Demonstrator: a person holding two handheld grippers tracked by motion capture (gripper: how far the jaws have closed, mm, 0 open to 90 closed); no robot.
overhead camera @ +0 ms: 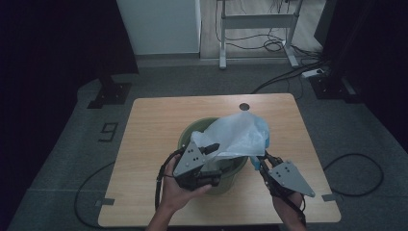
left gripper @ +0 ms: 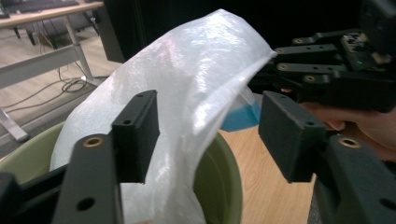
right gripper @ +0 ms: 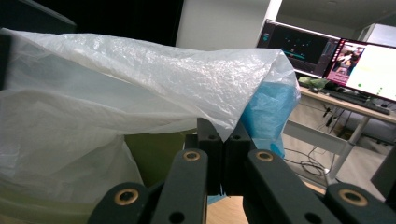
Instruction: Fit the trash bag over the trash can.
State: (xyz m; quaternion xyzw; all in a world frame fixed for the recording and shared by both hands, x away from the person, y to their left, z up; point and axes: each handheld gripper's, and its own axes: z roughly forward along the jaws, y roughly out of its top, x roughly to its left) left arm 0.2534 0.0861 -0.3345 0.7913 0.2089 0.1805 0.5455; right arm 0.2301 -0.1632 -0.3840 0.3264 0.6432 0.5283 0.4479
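A green bucket point(overhead camera: 188, 131) stands in the middle of the wooden table point(overhead camera: 154, 120). A translucent white plastic bag point(overhead camera: 235, 134) is draped over its mouth, with a blue patch point(right gripper: 268, 107) at the bag's right edge. My left gripper point(overhead camera: 215, 161) is at the bucket's near rim point(left gripper: 229, 172). It is open, and the bag's sheet point(left gripper: 187, 84) hangs between its jaws against the left pad. My right gripper point(right gripper: 223, 140) is shut on the bag's edge point(right gripper: 140, 84), just right of the bucket point(right gripper: 154, 154). In the left gripper view the right gripper point(left gripper: 274, 63) holds the stretched corner.
A round grommet hole point(overhead camera: 244, 106) sits near the table's far edge. Beyond the table are a white desk frame point(overhead camera: 257, 21), floor cables point(overhead camera: 288, 74) and a dark stand base point(overhead camera: 109, 94). Monitors point(right gripper: 336, 58) stand on a desk in the right gripper view.
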